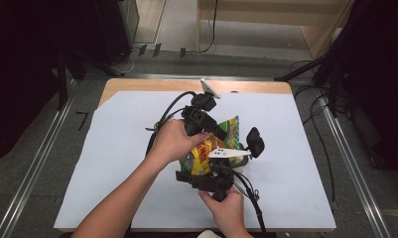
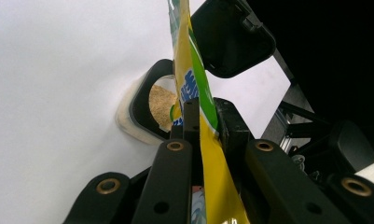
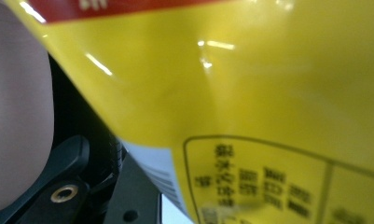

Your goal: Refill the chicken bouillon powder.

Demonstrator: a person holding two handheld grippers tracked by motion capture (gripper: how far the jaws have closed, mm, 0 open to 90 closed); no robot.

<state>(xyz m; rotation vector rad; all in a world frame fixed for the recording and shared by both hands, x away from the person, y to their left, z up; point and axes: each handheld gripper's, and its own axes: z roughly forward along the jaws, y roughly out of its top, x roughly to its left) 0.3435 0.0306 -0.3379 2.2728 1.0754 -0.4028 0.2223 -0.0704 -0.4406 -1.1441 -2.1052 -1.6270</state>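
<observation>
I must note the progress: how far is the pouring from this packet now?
Done: the container stands open, lid flipped up, brown grains inside. In hand: left tongs pinch the yellow-green packet above it; right tongs are at its lower part, grip unclear. Left: finishing, closing.

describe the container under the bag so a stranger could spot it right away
On the white sheet covering the table, look just right of the yellow-green snack bag held between both grippers. The container sits there with a black rim, its black lid flipped open, tan crumbs inside.

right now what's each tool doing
left tool: closed on the yellow-green bag.
right tool: pressed close to the bag; cannot tell whether it is open or closed.
</observation>
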